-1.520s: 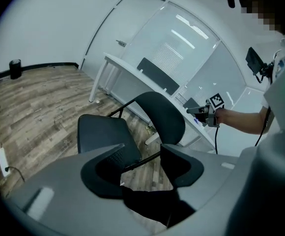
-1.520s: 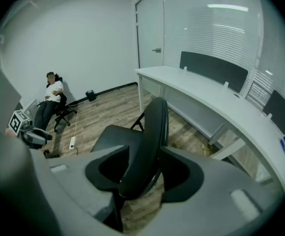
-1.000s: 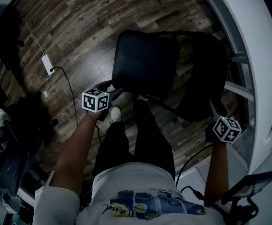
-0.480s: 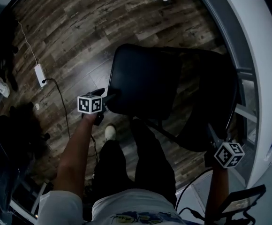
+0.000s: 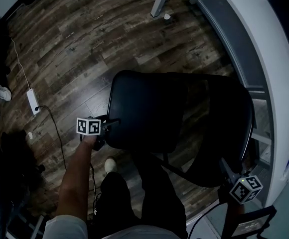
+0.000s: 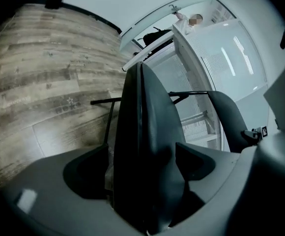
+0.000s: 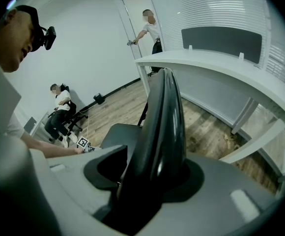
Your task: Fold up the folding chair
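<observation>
The black folding chair stands on the wood floor below me, its seat in the middle and its backrest to the right. My left gripper is at the seat's front left edge. In the left gripper view that seat edge runs up between the jaws of the left gripper, which have just been opening and stand wide, a thin gap on the left side. My right gripper is shut on the top edge of the backrest, which fills the jaws of the right gripper.
A white curved counter runs close behind the chair on the right. A power strip and its cable lie on the floor at left. My shoe is by the chair's front. A seated person and a standing person are farther off.
My left gripper has sunk with the seat's front edge between its jaws, and the jaws have spread wider. The right gripper has stayed on the backrest. The head view has tilted forward.
</observation>
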A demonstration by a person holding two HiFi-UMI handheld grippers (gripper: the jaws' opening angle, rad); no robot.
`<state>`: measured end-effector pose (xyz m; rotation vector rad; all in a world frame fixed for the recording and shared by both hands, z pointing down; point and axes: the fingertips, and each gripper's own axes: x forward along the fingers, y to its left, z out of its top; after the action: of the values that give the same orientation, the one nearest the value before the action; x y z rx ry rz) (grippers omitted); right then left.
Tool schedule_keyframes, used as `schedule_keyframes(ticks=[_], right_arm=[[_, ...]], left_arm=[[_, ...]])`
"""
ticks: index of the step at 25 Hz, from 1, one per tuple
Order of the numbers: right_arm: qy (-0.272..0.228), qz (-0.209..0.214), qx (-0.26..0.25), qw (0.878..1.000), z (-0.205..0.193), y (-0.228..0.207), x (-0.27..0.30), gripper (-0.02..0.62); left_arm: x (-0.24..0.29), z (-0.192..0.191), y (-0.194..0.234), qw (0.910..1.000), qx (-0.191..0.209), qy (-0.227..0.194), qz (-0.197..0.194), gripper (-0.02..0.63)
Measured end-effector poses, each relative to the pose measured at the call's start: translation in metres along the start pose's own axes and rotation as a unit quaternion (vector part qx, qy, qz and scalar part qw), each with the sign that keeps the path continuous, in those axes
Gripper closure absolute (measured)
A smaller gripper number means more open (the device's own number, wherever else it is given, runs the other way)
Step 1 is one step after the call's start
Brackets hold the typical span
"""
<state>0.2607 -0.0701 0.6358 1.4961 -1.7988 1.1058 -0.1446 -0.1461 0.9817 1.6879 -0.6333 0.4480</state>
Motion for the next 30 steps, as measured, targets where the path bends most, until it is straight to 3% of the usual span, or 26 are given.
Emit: schedule_keyframes(ticks=[5,11,15,23,30], right_arm=[[-0.004,0.0,0.009,1.0,0.001,0.004,-0.002,0.391],[-0.01,-0.001,0.009,1.0,0.005,0.005,-0.002,0.391],[-0.011,0.0,0.012,1.0,0.008,0.005,-0.004,0.397],[-0.022,0.01,0.023,0.999,0.016,0.003,-0.009,0.447],[-0.021,0.008,0.028,0.999,0.032,0.007,-0.027,0.48]], left_arm=[[0.022,-0.011,-0.005,0.9974,-0.033,0.007,-0.064,0.163],[0.035,-0.017,-0.014,0.9926,-0.024,0.056,-0.105,0.183],[0.034,-0.021,-0.017,0.9894,-0.027,0.078,-0.119,0.201],[0.029,-0.02,-0.027,0.9873,-0.034,0.08,-0.133,0.236],[0.023,-0.017,-0.065,0.9857,-0.04,0.088,-0.138,0.286]])
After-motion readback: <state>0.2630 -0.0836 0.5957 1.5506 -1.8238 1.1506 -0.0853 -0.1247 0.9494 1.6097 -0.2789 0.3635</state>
